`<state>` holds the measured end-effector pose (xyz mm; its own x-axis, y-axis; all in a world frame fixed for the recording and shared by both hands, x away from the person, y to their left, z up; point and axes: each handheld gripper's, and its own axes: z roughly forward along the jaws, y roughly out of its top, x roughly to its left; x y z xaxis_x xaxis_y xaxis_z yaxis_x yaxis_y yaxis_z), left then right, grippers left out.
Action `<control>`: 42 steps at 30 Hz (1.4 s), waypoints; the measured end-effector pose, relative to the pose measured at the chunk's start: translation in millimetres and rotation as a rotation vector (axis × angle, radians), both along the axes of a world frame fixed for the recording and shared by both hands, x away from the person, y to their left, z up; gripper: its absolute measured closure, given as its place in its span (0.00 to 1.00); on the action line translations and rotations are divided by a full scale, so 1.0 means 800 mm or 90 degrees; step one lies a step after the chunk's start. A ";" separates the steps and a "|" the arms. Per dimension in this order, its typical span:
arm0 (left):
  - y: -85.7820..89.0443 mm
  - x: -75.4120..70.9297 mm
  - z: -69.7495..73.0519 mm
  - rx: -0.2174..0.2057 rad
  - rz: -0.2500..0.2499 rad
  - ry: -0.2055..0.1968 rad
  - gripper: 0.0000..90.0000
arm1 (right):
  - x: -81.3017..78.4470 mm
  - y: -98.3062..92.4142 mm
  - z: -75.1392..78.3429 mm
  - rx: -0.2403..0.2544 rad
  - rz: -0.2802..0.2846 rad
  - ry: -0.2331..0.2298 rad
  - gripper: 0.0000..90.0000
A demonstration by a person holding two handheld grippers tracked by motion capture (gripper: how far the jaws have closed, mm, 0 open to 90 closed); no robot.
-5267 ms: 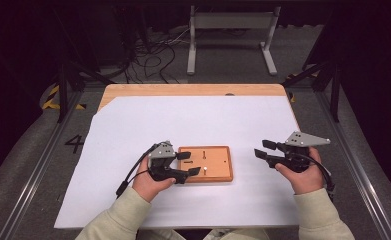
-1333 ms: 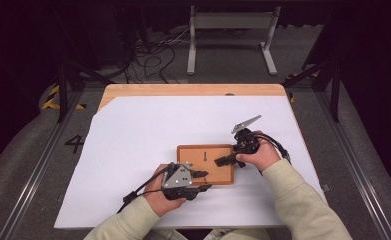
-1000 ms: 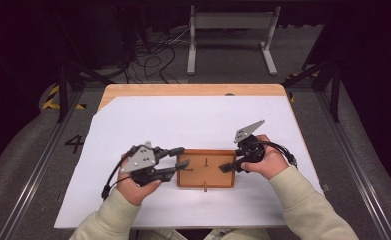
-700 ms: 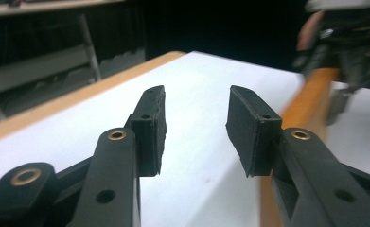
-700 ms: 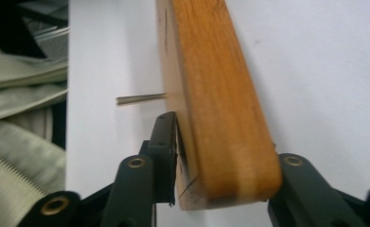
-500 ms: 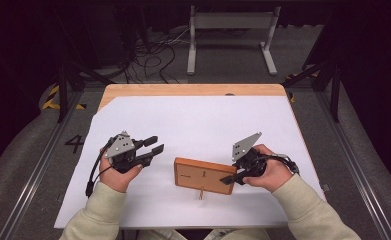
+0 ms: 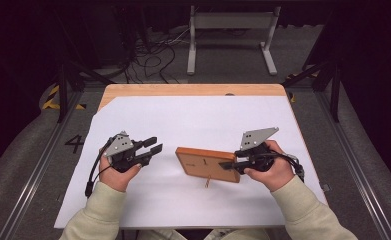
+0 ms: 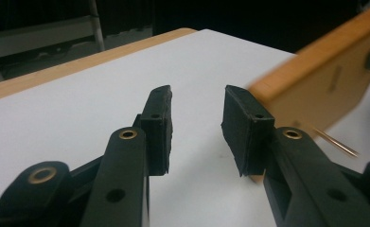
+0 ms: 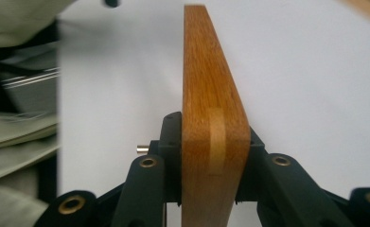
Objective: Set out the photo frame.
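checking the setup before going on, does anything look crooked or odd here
The wooden board is off the sheet, tilted up on edge, clamped at one end by the right gripper. A thin cord dangles beneath it. The left gripper holds nothing.

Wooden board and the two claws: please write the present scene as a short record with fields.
held thing: wooden board, lifted and tilted above the white sheet
right claw: shut on the board's right edge, one pad on each face
left claw: open, nothing between its pads, apart from the board on its left; its jaws have just been closing a little
under the board: a thin pin sticks out
surface: wooden table covered by the white sheet
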<state>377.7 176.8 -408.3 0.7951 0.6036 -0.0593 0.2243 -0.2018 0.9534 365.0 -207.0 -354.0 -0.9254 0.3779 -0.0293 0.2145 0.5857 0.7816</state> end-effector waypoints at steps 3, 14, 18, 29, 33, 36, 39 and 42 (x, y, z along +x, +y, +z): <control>-0.001 0.000 -0.001 0.000 -0.001 0.004 0.71 | 0.001 -0.009 0.000 0.012 -0.062 -0.078 0.79; -0.008 0.004 -0.011 0.016 -0.011 0.026 0.69 | -0.006 -0.024 -0.033 -0.069 -0.041 -0.108 0.78; -0.007 0.007 -0.018 0.018 -0.012 0.046 0.66 | -0.019 -0.024 -0.046 -0.101 -0.032 -0.114 0.77; 0.004 0.012 -0.029 0.011 0.003 0.088 0.58 | -0.035 -0.024 -0.050 -0.054 -0.022 -0.062 0.54; 0.005 0.012 -0.029 0.012 0.001 0.094 0.54 | -0.043 -0.036 -0.045 -0.021 -0.023 -0.031 0.47; 0.009 0.011 -0.029 0.023 0.013 0.092 0.52 | -0.047 -0.064 -0.041 -0.006 -0.040 -0.011 0.56; 0.012 0.010 -0.028 0.027 0.015 0.088 0.52 | -0.047 -0.080 -0.042 -0.004 -0.047 0.024 0.58; 0.015 0.009 -0.027 0.030 0.016 0.094 0.52 | -0.049 -0.101 -0.044 -0.037 -0.084 0.013 0.73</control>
